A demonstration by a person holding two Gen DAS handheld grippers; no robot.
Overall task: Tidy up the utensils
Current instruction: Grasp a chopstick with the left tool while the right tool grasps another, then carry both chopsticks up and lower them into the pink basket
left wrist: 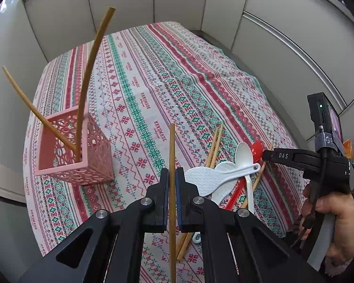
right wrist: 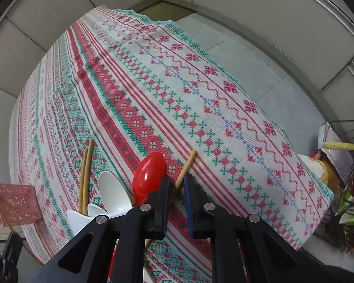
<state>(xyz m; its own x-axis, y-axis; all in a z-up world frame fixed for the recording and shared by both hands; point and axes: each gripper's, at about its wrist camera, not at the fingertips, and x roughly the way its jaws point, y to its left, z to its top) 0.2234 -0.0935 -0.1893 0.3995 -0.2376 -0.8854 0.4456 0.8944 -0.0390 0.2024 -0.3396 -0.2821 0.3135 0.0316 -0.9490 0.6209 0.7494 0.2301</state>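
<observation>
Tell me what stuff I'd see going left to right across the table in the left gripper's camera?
pink basket with two chopsticks in it → chopstick held by the left gripper → white rice paddle → red spoon → right gripper

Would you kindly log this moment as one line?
left tool: shut on chopstick | right tool: closing on table chopstick | pink basket: two chopsticks

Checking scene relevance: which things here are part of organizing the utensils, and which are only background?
Part of the job: pink basket, chopstick in left gripper, loose chopsticks, white spoon, red spoon, rice paddles.

Background: patterned tablecloth, wire rack with packets.
</observation>
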